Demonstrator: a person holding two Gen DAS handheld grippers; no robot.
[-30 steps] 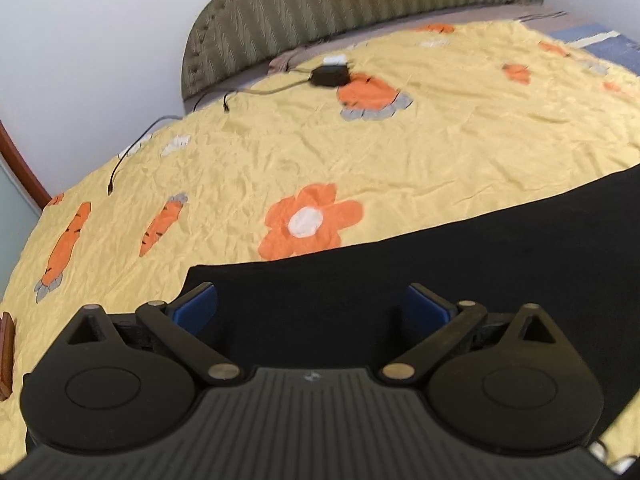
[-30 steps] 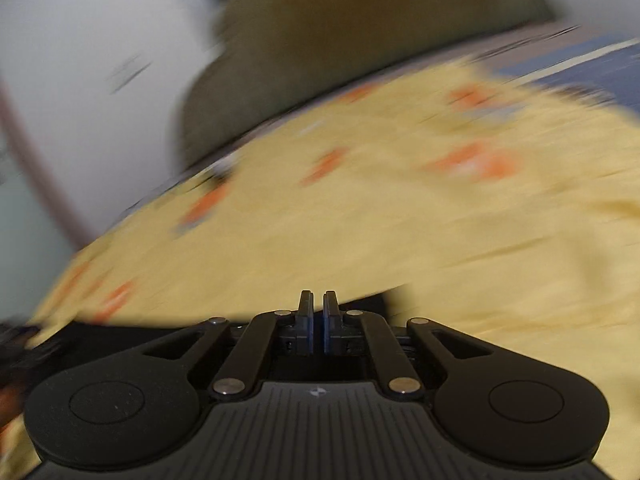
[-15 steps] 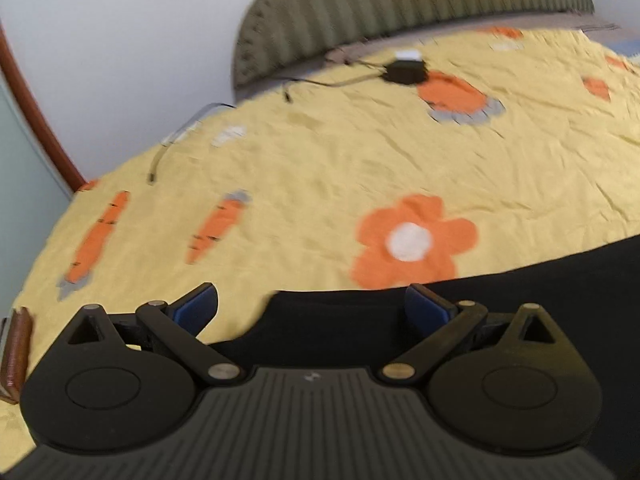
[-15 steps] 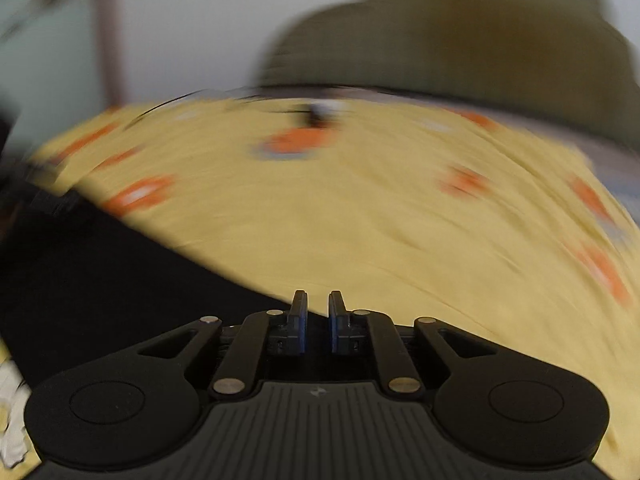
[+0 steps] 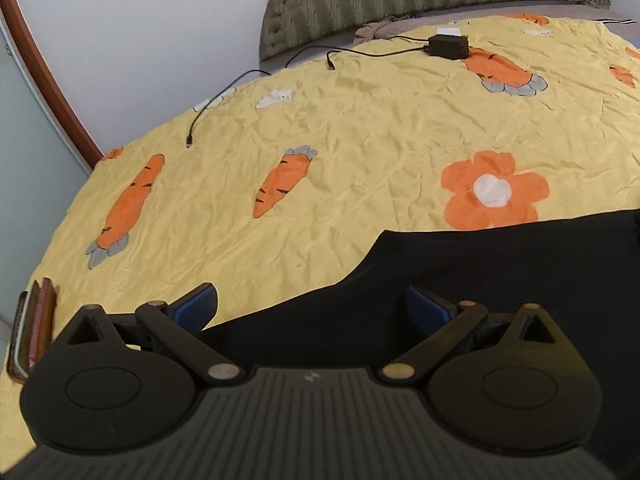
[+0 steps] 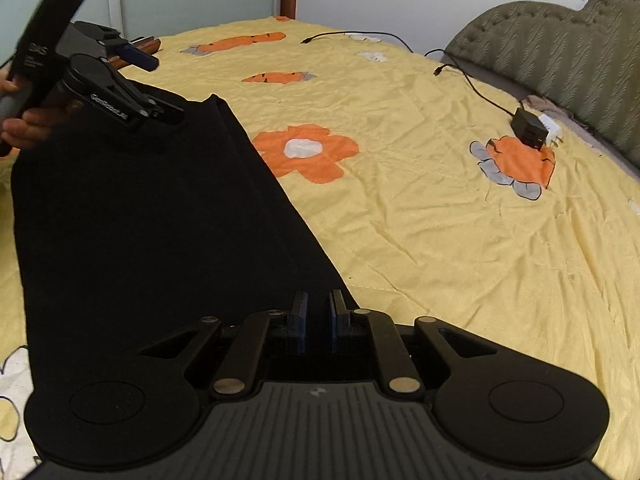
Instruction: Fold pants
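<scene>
The right tool (image 6: 316, 322) sits nearest, its blue pads drawn to a narrow slit with nothing visibly between them; the black fabric pants (image 6: 140, 216) begin just under and ahead of its tips. Its jaws have just been closing, on nothing. From there the black fabric pants run away as one long dark strip across the yellow bedsheet printed with orange carrots and flowers (image 6: 420, 208), ending at the left tool (image 6: 138, 82), held by a person's hand (image 6: 20, 126). In its own view the left tool (image 5: 310, 306) stands wide, its blue pads apart and gripping nothing, above the curved end of the pants (image 5: 460, 272).

Risks, as I judge them: neither tool has cloth, so a lift now would move nothing. The right tool is too narrow to take an edge; pressed down as it is, it could shove the cloth and wrinkle the strip. The left tool could pinch the sheet with the pants, since its left pad hangs over bare sheet. Black cloth hides its layers, so only the top one might be caught. Farther off, the black charger block with trailing cable (image 6: 528, 128) lies well apart, near the green padded headboard (image 6: 568, 40).
</scene>
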